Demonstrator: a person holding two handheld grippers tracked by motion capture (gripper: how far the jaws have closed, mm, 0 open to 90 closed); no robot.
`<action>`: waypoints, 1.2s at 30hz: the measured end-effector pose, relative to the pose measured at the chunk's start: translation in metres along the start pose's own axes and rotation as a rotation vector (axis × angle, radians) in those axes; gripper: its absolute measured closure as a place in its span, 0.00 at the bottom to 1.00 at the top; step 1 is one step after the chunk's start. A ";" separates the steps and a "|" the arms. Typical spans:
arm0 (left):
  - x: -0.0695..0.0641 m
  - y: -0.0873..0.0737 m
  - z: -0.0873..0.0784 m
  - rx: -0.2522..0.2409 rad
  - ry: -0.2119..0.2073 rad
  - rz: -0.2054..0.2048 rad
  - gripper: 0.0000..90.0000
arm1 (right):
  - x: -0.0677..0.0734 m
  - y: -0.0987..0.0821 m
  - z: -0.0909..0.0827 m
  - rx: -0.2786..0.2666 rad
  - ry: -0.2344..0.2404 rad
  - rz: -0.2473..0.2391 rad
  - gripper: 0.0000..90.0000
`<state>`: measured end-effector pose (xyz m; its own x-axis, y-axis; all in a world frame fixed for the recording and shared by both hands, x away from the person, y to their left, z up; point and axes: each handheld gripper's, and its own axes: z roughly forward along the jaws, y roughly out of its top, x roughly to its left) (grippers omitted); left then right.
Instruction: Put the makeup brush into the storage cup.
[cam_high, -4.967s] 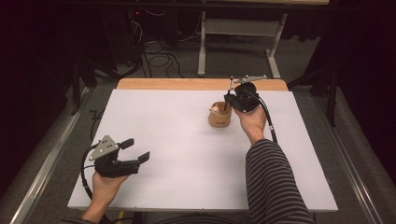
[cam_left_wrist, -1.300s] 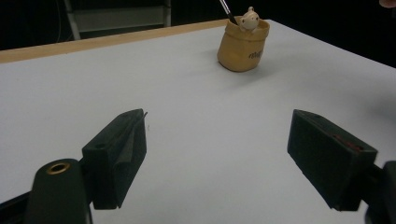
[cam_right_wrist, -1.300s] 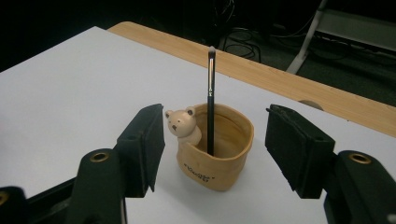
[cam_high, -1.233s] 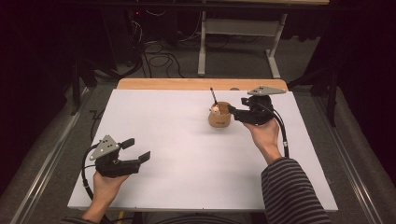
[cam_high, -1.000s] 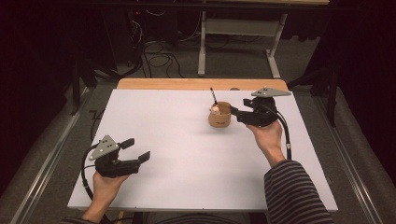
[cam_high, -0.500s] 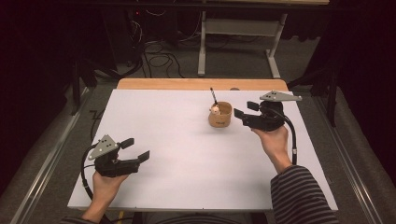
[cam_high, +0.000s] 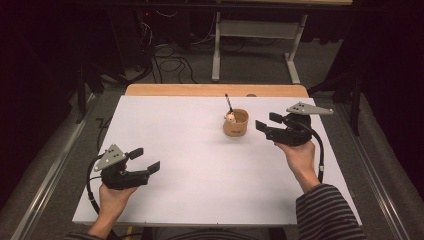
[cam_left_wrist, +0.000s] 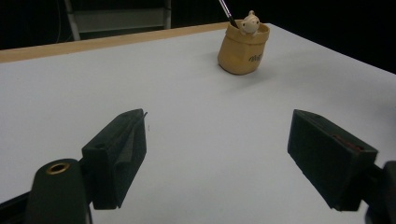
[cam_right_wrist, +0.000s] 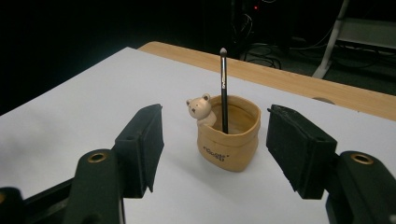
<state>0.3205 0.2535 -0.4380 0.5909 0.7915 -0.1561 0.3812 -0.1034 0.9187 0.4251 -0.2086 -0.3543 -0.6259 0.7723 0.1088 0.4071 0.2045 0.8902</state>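
Toward the far side of the white worktop (cam_high: 200, 150), right of its middle, stands a tan pot (cam_high: 235, 122) shaped like a soft, crumpled bag. A thin black brush (cam_right_wrist: 223, 91) stands nearly upright inside it, its small pale tip at the top, leaning a little against the rim. A small cream bear figure (cam_right_wrist: 201, 109) peeks over the pot's rim beside the brush. Dark lettering marks the pot's front wall, too small to read.

Just right of the pot, in the high view, the right tool (cam_high: 265, 123) points at it, held in the person's right hand (cam_high: 299, 155); its jaws are spread wide and hold nothing. In the right gripper view the pot sits between the two jaws but farther off, clear of both. A striped sleeve (cam_high: 327, 212) covers that forearm, cut off by the bottom edge.

Well away from the pot, toward the near left corner, the left tool (cam_high: 146, 161) rests in the left hand (cam_high: 112, 197), its jaws likewise parted and empty, aimed across bare worktop toward the pot.

Beyond the pot a strip of bare wood (cam_high: 215, 90) edges the worktop. Behind that, cables (cam_high: 170, 55) lie on the floor beside a pale metal frame (cam_high: 257, 30); the surroundings are too dark to make out.
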 end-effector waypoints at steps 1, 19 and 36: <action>0.000 0.000 0.000 0.000 -0.001 -0.002 0.22 | 0.000 0.000 -0.001 -0.002 0.002 -0.002 0.42; -0.001 0.000 0.000 -0.001 -0.003 0.000 0.22 | 0.002 -0.013 -0.018 -0.028 0.039 0.010 0.42; -0.001 0.000 -0.001 -0.004 -0.006 -0.002 0.22 | -0.002 -0.026 -0.033 -0.059 0.047 0.035 0.40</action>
<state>0.3198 0.2533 -0.4374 0.5941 0.7882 -0.1605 0.3798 -0.0990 0.9198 0.3939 -0.2360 -0.3629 -0.6431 0.7490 0.1594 0.3899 0.1411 0.9100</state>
